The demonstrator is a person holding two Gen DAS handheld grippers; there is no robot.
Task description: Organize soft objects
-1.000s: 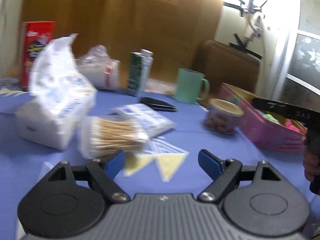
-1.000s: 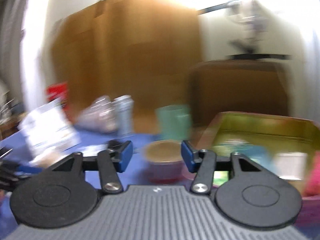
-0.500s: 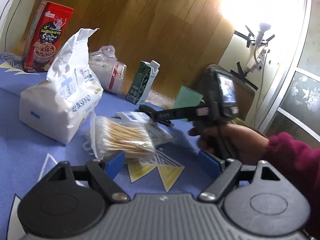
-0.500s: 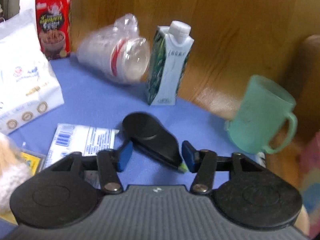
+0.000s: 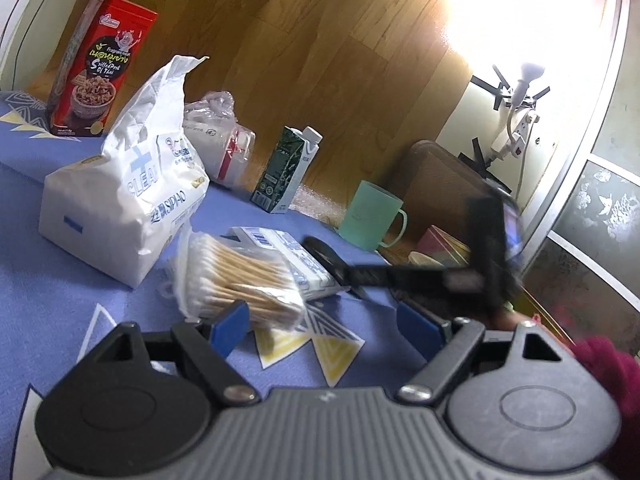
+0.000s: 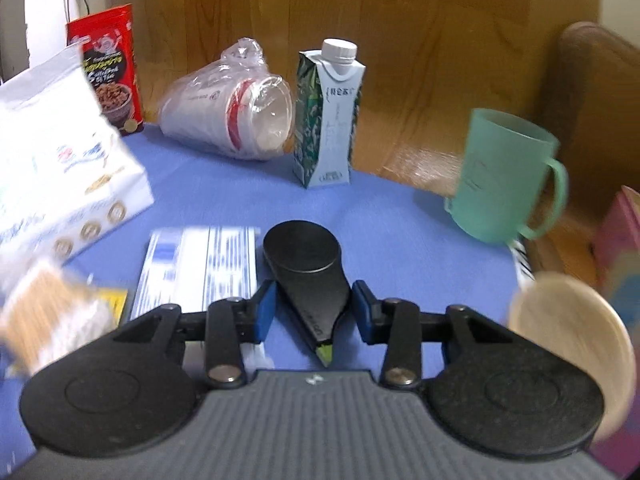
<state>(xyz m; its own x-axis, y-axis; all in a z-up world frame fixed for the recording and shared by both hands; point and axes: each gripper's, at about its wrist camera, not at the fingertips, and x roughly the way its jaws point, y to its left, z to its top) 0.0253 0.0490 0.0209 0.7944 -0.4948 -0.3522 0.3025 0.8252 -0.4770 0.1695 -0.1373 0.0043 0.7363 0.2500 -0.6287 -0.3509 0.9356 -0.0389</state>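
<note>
Our right gripper [image 6: 313,311], fingers apart, straddles the black flat tool [image 6: 308,270] on the tabletop [image 6: 400,216], apparently poised to grip; left gripper [image 5: 324,326] hangs spread near the cotton swabs [image 5: 240,280].

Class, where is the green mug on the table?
In the right wrist view the green mug stands upright at the far right, right of the milk carton.

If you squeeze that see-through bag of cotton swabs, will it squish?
Probably a little: the clear bag of wooden-stick cotton swabs has thin, crinkly film that looks slippery. The tightly bundled sticks likely keep it fairly firm. It looks light, so a push from the left gripper may slide it.
</note>
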